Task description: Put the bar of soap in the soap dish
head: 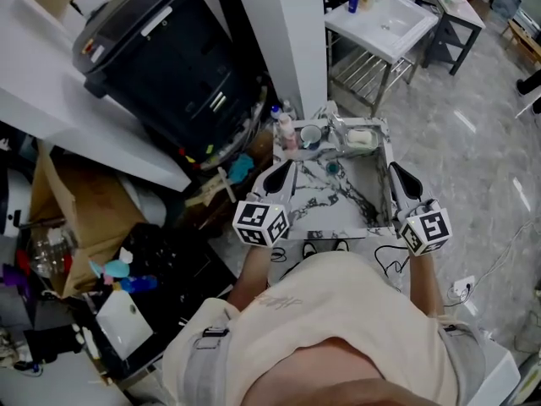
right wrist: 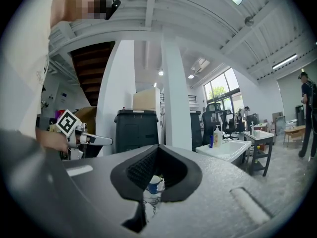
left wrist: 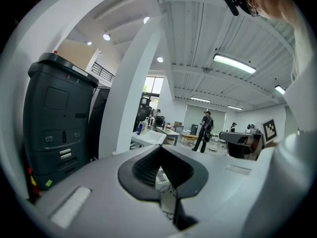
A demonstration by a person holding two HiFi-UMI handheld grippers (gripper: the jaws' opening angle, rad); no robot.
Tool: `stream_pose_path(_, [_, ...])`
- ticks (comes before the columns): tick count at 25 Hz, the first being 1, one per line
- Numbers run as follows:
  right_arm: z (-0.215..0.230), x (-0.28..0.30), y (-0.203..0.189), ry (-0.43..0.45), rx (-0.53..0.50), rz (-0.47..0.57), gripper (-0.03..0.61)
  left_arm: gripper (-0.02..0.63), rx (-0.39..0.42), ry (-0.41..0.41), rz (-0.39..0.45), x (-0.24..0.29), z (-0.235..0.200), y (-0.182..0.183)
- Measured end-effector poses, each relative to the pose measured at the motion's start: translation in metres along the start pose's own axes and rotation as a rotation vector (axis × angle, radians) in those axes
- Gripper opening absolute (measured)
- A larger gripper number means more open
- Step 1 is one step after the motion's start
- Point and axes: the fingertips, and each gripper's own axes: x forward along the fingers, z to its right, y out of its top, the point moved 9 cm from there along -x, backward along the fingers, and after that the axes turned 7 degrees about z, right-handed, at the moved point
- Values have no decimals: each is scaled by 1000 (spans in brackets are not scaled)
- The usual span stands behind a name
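Big black bin [head: 156,53] sits at your upper L, just beside the white pillar [head: 292,41]. A white washstand [head: 385,24] stands further back on your R, w/ bottles at its far edge. A brown cardboard box [head: 80,205] lies low on your L in the clutter.

Straight ahead of you is the marble-pattern basin [head: 347,197]. You hold both grippers over its near end, well apart and pointing toward the far end. The left gripper [head: 286,169] is by the L edge and the right gripper [head: 395,169] by the R edge.

L fingers are together w/ nothing between them. Only a thin slit shows, w/ marble pattern behind it. R fingers are together too and hold nothing. A blue-and-white cup [right wrist: 154,184] shows past the tips.

That cup stands at the basin's far end, w/ a pink bottle [head: 287,132] just to its L. The soap dish [head: 348,140] sits at the far R corner, well apart from both grippers. The bar of soap [head: 362,138] looks to be a pale block lying inside the dish, but it's too small to be sure.
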Motion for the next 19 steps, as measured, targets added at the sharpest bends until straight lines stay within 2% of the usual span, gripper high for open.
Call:
stream_pose_path(6, [-4,3,6,-15,-30,25,2,17,9,-24,-17,3,3,-6])
stream_pose_path(10, [0,-4,5,-22,-37,1,2,17,13,-49,2,10,9,-4])
stream_pose_path(14, [-3,-9,2,-22,-30,-23,2,17,31,-43,-8,8,10,-7])
stream_pose_path(19, [-8,-13,-1,-19,-32,-35,2,17,2,-26,-37,2,8,-20])
